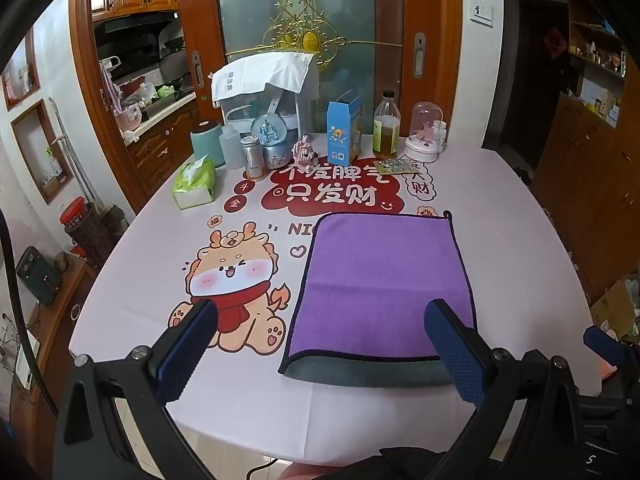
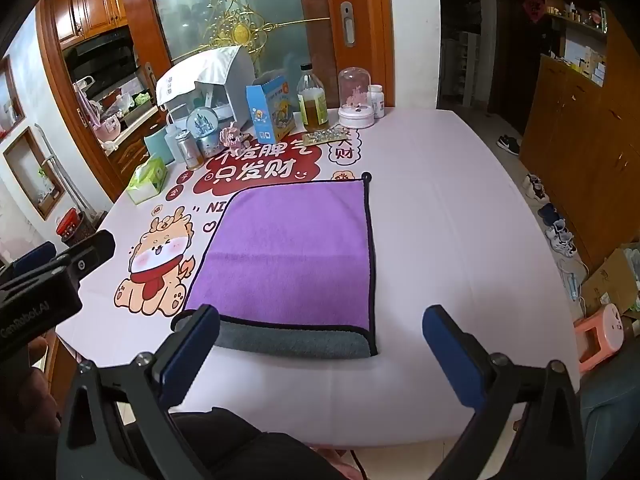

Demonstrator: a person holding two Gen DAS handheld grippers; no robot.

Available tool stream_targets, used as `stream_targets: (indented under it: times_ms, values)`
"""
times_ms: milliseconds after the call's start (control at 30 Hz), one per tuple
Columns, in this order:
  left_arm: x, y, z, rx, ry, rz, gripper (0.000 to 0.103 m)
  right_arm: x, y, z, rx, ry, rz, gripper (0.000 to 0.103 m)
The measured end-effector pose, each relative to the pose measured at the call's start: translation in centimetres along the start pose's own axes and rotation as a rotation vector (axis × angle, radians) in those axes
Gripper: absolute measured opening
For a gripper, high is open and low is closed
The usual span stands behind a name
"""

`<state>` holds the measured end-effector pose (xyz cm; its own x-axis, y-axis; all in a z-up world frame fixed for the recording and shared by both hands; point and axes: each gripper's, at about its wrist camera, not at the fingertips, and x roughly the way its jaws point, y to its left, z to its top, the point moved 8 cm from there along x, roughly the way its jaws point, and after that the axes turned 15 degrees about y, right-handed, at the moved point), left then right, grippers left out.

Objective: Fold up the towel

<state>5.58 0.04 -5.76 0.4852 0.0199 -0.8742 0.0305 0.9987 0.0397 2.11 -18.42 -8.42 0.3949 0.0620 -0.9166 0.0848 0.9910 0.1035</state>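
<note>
Left gripper (image 1: pixel 320 344): held above the near edge of the table, blue-padded fingers spread wide with nothing between them; its right finger (image 1: pixel 452 344) overlaps the towel's near right corner in the left wrist view, though contact cannot be told.
Right gripper (image 2: pixel 320 344): also above the near edge, fingers wide apart and holding nothing; its left finger (image 2: pixel 192 344) sits over the towel's near left corner in the right wrist view.
Towel (image 1: pixel 384 280): purple, lying flat on the tablecloth near the front of the table, folded over once so that a strip of the grey underside (image 2: pixel 296 342) shows along the near edge; a dark trim runs round it, and a small loop (image 2: pixel 366 177) sticks out at the far right corner.
Tablecloth (image 1: pixel 520 240): pale pink, printed with a cartoon dragon (image 1: pixel 236 280) just left of the towel and a red panel of white Chinese characters (image 1: pixel 332 192) beyond it.
Tissue pack (image 1: pixel 195 185): green, on the left, past the dragon.
Far row: a teal canister (image 1: pixel 206 142), a metal tin (image 1: pixel 253 157), a snow globe (image 1: pixel 274 136), a blue carton (image 1: pixel 344 136), a bottle of yellowish liquid (image 1: pixel 386 128) and a glass dome (image 1: pixel 426 132) stand close together along the back of the table.
Behind the row: a white appliance draped with a white cloth (image 1: pixel 264 76), in front of a frosted glass door (image 1: pixel 296 8).
</note>
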Motion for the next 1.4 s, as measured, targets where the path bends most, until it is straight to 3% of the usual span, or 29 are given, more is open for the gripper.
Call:
stream_targets:
  times_ms: [1400]
  values:
    - [1.2, 1.5, -1.0, -0.007, 0.027, -0.017, 0.102, 0.5, 0.5, 0.3, -0.007, 0.013, -0.018, 0.102]
